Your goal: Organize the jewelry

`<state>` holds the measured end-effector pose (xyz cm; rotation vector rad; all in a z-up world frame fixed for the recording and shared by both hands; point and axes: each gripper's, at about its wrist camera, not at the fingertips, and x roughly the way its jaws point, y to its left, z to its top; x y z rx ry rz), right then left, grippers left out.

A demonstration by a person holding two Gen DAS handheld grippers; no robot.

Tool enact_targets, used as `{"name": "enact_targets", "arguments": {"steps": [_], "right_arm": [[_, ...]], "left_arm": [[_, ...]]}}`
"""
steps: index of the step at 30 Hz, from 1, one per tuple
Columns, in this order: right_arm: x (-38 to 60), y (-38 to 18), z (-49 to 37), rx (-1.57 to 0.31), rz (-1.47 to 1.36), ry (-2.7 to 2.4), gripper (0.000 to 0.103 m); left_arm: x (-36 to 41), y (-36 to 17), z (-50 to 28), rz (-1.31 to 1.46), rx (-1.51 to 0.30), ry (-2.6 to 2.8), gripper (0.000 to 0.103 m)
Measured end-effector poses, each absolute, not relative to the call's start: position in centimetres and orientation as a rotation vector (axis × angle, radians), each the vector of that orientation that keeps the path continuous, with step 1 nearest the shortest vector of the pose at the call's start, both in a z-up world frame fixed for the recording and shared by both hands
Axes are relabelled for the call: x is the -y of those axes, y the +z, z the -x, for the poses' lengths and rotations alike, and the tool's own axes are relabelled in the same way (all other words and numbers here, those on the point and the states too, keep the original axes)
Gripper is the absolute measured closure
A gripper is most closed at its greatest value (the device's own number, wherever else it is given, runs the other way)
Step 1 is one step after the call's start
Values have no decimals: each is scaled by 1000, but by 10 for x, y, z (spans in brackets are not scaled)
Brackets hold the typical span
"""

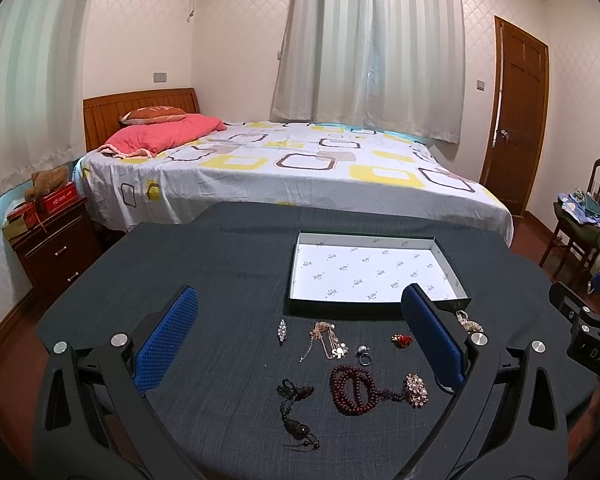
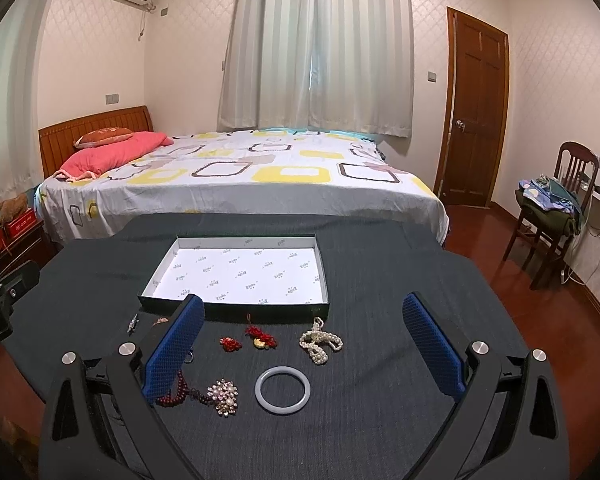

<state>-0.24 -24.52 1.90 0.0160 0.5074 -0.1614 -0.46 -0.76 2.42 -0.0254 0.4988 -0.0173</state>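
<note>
— Both claws first: how do they stand?

— Left claw (image 1: 300, 344) is spread wide with nothing between its blue pads (image 1: 168, 344), hovering over the near part of the table (image 1: 220, 264). Right claw (image 2: 304, 348) is just as wide and just as empty.

— And the jewelry, starting at the left?

— Toward the table's left half, a small silver brooch (image 1: 282, 330), then a tangled gold chain (image 1: 328, 340). Nearer the front edge lies a black corded pendant (image 1: 298, 412). Next come a ring (image 1: 365, 355) and, in front of it, a coiled dark-red bead bracelet (image 1: 352, 390) touching a pearl-and-crystal brooch (image 2: 223, 396).

— Middle and right?

— A little red earring (image 2: 230, 344), a red knotted charm with a gold piece (image 2: 262, 338), a heaped pearl necklace (image 2: 320, 342), and in front of them a pale jade-like bangle (image 2: 283, 389), lying flat and apart from the rest.

— Where is the box?

— An open shallow tray (image 2: 236, 240), dark outside with white printed lining, sits behind the row of pieces toward the far edge. Nothing lies in it; every piece rests on the dark cloth just before its front wall.
</note>
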Motion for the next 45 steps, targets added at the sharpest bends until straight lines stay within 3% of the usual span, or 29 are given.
{"name": "enact_targets", "arguments": {"steps": [45], "right_arm": [[244,15,7,-497,-13,-163,6]], "left_arm": [[7,16,9,28,-496,-14,4]]}}
